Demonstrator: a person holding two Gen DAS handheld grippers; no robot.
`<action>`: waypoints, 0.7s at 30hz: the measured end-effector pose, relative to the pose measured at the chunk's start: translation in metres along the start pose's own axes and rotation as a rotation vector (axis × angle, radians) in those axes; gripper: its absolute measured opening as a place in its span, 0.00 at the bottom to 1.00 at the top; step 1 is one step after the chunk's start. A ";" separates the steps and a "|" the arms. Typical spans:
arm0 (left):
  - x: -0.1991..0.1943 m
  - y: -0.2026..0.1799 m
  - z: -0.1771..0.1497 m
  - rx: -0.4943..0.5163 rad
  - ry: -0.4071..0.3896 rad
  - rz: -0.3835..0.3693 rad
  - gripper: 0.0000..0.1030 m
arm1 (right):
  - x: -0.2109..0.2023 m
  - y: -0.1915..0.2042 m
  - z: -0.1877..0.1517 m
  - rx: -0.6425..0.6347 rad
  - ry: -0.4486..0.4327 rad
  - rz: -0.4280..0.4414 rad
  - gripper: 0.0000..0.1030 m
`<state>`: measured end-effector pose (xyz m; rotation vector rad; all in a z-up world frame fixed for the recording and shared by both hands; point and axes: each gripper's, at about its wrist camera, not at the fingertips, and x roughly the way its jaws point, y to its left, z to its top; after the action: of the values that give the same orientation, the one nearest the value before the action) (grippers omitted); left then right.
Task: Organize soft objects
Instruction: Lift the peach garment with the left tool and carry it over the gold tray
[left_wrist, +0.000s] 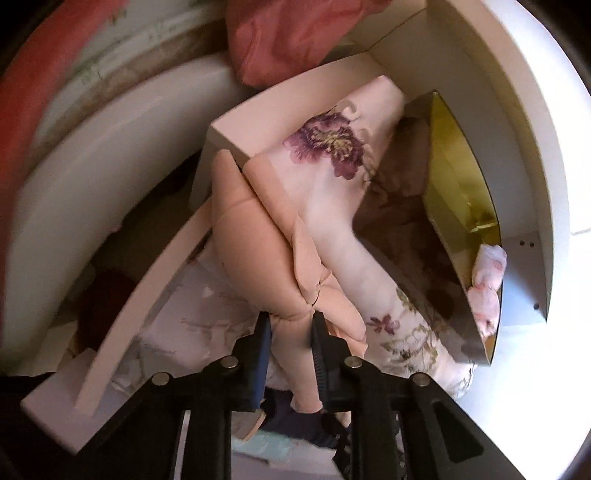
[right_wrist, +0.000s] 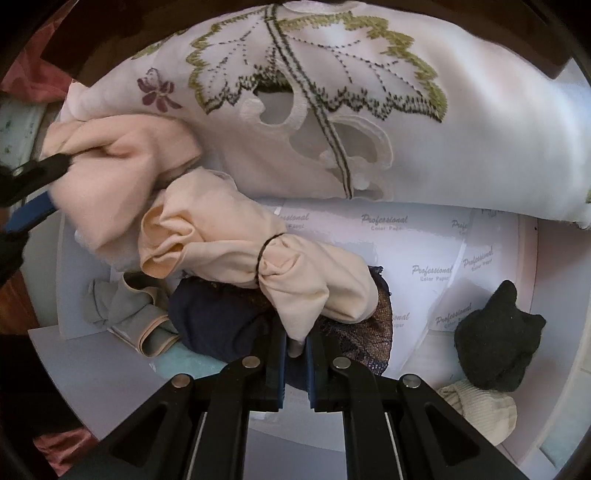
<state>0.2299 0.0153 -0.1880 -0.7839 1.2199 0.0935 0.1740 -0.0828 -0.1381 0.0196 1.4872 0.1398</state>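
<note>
Right tool (right_wrist: 295, 341) clamped on peach stockings (right_wrist: 229, 236); left tool (left_wrist: 291, 325) pinching their other end

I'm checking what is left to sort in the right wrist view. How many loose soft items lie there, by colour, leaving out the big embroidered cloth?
Peach, tied stockings bundle: 1
Grey with peach trim: 1
Navy bundle: 1
Black sock ball: 1
Cream ribbed sock: 1
Total: 5
</note>
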 end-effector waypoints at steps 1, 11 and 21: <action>-0.007 -0.001 -0.002 0.011 -0.004 -0.003 0.19 | 0.001 0.000 -0.001 -0.003 0.000 -0.001 0.08; -0.076 -0.050 -0.028 0.313 -0.044 -0.089 0.18 | -0.002 0.003 -0.004 -0.004 -0.006 -0.008 0.08; -0.069 -0.138 0.008 0.555 0.003 -0.120 0.18 | -0.003 0.001 -0.003 -0.004 0.000 -0.003 0.08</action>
<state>0.2744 -0.0591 -0.0597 -0.3669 1.1235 -0.3335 0.1703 -0.0819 -0.1355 0.0141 1.4865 0.1401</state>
